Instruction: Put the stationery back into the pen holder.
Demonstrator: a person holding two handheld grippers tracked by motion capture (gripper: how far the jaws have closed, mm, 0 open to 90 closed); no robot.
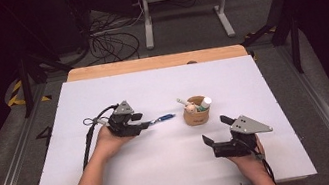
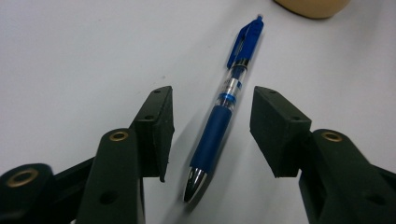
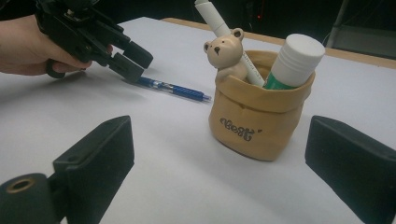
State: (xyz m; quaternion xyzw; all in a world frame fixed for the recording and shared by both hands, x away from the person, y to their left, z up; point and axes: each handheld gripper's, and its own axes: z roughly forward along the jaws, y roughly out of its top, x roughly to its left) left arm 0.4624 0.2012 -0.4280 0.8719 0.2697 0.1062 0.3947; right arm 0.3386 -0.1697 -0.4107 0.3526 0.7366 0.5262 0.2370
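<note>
A blue click pen (image 1: pixel 162 119) (image 2: pixel 224 107) (image 3: pixel 173 87) lies flat on the white table top. My left gripper (image 1: pixel 143 121) (image 2: pixel 212 100) (image 3: pixel 130 60) is lowered over the pen's grip end. The pen lies between its jaws, and neither pad touches it. Right of the pen stands a tan bag-shaped holder (image 1: pixel 197 116) (image 3: pixel 254 126). It carries a small bear figure (image 3: pixel 226 51), a white marker (image 3: pixel 219 23) and a white-capped green tube (image 3: pixel 294 60). My right gripper (image 1: pixel 214 129) (image 3: pixel 219 126) rests nearer the front edge, open wide and empty, facing the holder.
The white table top (image 1: pixel 166 173) has a wooden strip (image 1: pixel 157 61) along its far edge. Beyond it, on the floor, are cables (image 1: pixel 108 43) and a white metal frame (image 1: pixel 183 3). A corner of the holder (image 2: pixel 313 7) shows just past the pen's clip end.
</note>
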